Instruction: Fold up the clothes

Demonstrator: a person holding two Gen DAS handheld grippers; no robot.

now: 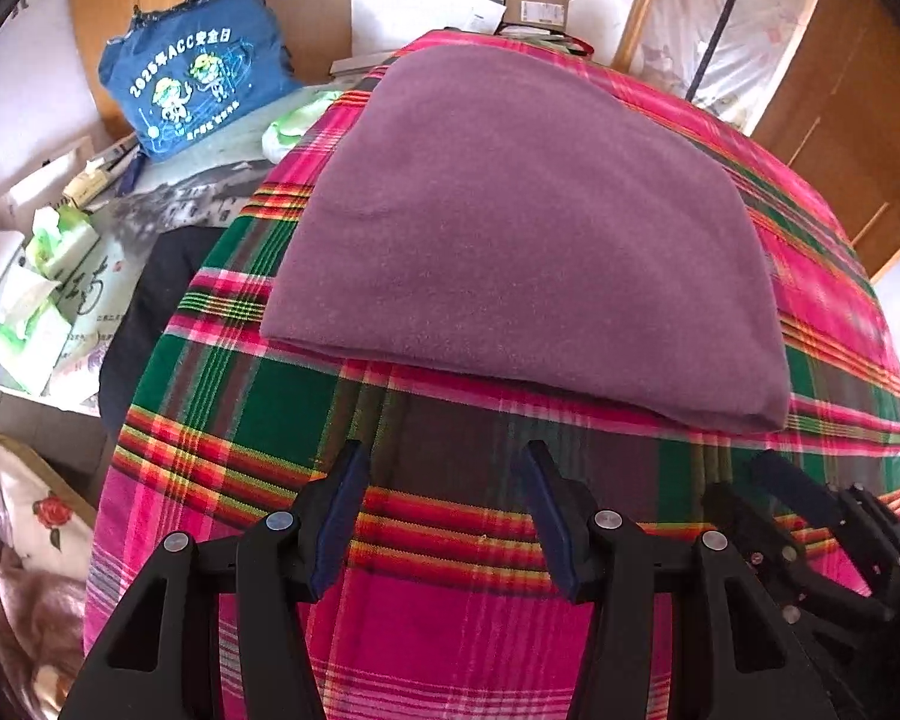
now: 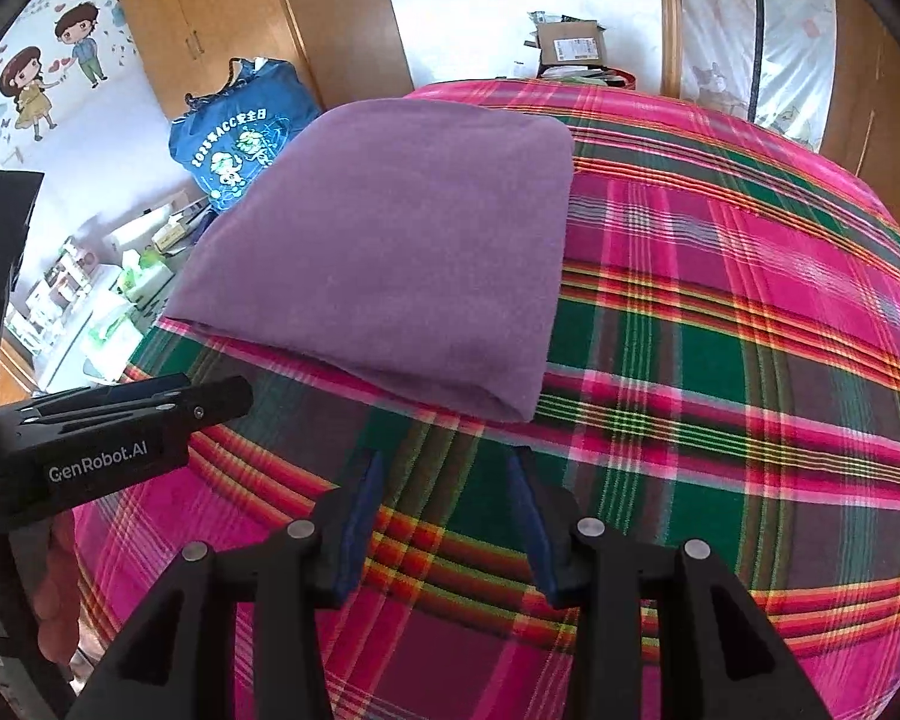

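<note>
both the left gripper (image 1: 444, 510) and right gripper (image 2: 444, 516) hover with jaws apart, empty, near the folded purple fleece garment's (image 1: 510, 240) front edge, where a clumsy nudge could undo its layers.

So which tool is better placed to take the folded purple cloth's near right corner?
Probably the right tool: open, it points almost at the purple cloth's near right corner. The left tool, also open, faces the near edge's middle, farther from that corner.
</note>
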